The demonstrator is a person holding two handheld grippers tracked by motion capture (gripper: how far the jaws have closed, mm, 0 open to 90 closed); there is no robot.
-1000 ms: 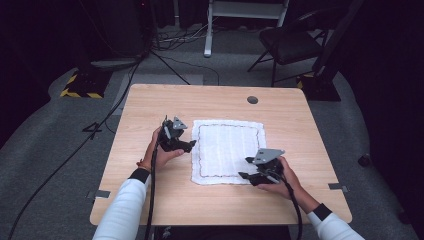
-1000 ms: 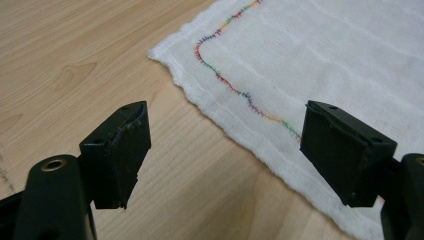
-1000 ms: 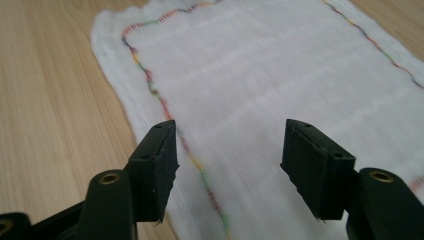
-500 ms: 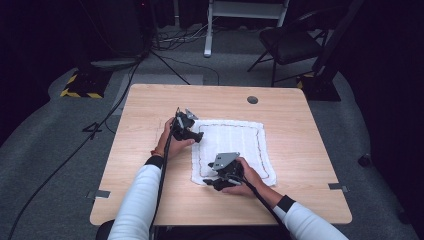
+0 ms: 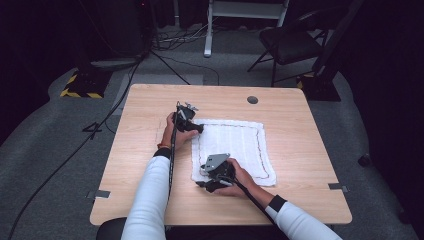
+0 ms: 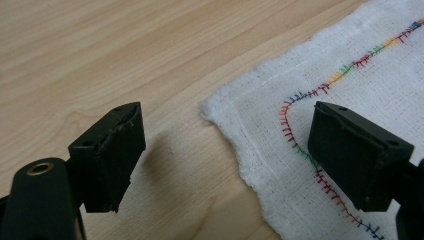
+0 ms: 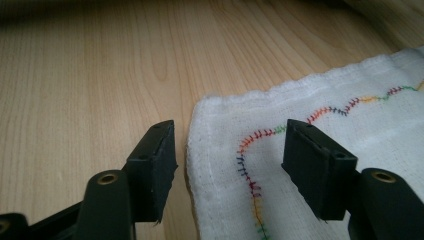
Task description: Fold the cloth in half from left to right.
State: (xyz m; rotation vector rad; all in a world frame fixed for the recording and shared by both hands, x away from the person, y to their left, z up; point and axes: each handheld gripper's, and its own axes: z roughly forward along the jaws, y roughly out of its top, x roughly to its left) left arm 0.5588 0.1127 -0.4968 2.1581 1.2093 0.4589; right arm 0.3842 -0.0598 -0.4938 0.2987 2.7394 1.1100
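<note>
A white cloth point(image 5: 235, 145) with a rainbow-stitched border lies flat on the wooden table point(image 5: 310, 120). My left gripper point(image 5: 199, 129) is at the cloth's far left corner. In the left gripper view the cloth's corner point(image 6: 260, 115) lies beneath the left gripper point(image 6: 227, 145); its jaws have just been opening and press on nothing. My right gripper point(image 5: 202, 184) sits low at the near left corner. In the right gripper view the right gripper point(image 7: 230, 150) stands open astride the cloth's edge point(image 7: 215, 130), one jaw over bare wood, one over the stitching.
A round grommet hole point(image 5: 252, 99) sits near the table's far edge. Beyond the table stand a dark chair point(image 5: 295, 42) and a white frame leg point(image 5: 207, 30). Cables run over the grey floor, and yellow-black tape point(image 5: 80, 91) lies at the left.
My right gripper has swept left along the cloth's near edge, from its right corner to its left corner. My left gripper has shifted away from me to the far left corner.
</note>
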